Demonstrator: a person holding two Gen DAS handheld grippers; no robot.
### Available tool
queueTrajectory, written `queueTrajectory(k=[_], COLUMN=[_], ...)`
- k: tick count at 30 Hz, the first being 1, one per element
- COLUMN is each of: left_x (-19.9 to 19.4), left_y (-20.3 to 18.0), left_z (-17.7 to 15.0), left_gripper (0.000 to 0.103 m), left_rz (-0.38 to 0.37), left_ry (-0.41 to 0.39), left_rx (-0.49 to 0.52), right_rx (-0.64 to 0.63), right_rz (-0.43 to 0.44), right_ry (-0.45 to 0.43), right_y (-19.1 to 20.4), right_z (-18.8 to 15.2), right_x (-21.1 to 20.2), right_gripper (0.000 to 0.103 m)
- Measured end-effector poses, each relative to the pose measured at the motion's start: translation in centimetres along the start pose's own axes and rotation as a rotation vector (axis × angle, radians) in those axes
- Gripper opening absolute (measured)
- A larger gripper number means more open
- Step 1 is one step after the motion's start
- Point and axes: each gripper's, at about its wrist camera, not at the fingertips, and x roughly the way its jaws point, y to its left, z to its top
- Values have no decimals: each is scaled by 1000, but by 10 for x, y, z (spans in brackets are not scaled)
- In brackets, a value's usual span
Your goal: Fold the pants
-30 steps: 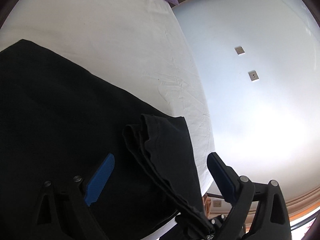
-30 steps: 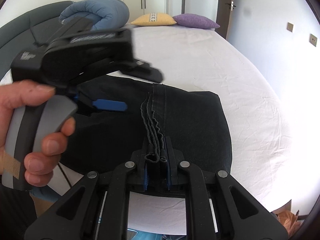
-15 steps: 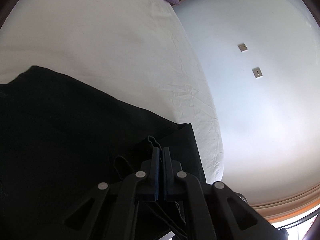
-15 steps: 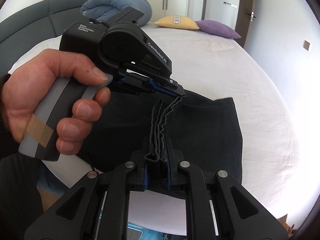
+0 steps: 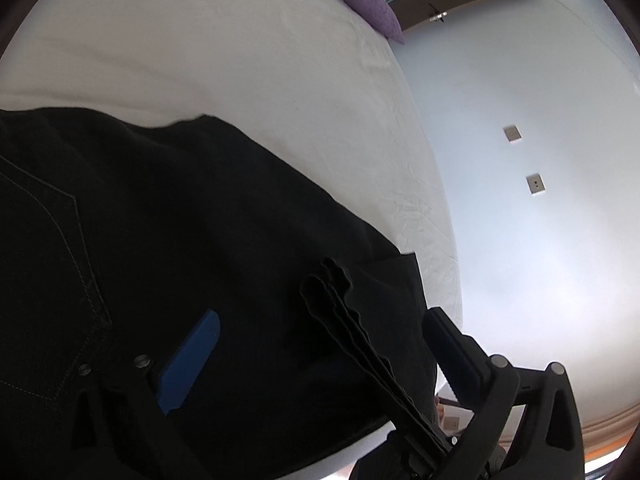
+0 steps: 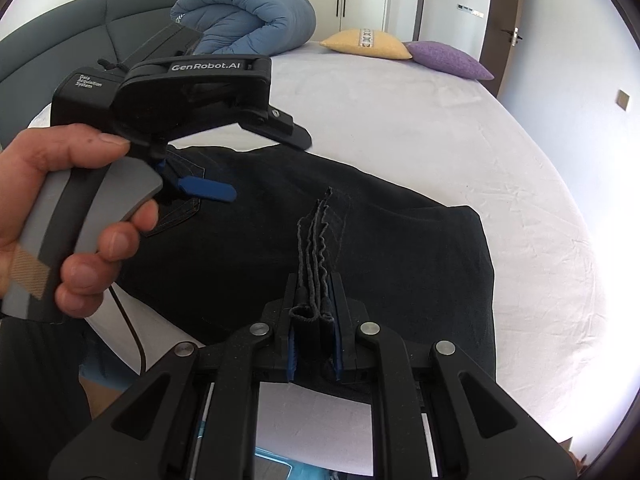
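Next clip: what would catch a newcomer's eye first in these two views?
First, the black pants spread across the white bed, a bunched edge clamped upright in the right tongs at bottom centre. Next, the left tongs, held open above the pants by a hand. At the bed's far end lie a rolled blue duvet and two pillows.
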Motion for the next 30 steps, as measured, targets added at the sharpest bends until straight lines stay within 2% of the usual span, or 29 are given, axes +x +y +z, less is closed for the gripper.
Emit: queueTrajectory(k=[4, 6, 7, 8, 10, 12, 20, 23, 30], left_x=[27, 36, 44, 45, 57, 60, 40, 35, 41], left_y=[-11, -12, -12, -7, -3, -3, -22, -20, 0], left_z=[-4, -2, 0, -3, 1, 5, 40, 49, 57], left_gripper=[101, 86, 65, 36, 9, 9, 8, 8, 8], left_rz=[-60, -90, -88, -89, -98, -102, -51, 17, 139], left_ry=[91, 114, 130, 149, 186, 192, 214, 223, 232], left_rx=[-13, -20, -21, -29, -54, -50, 133, 182, 205], right_rx=[-21, -40, -46, -48, -52, -58, -103, -119, -151], right_rz=[-5, -7, -5, -3, 2, 3, 55, 89, 155], right_ry=[-17, -24, -25, -25, -24, -25, -19, -9, 54], right_y=[10, 16, 16, 18, 19, 23, 43, 59, 98], right_z=[8, 6, 5, 5, 5, 6, 10, 16, 17], right_x=[1, -3, -5, -8, -12, -17, -11, -1, 29], right_gripper=[12, 12, 12, 12, 12, 12, 12, 12, 12])
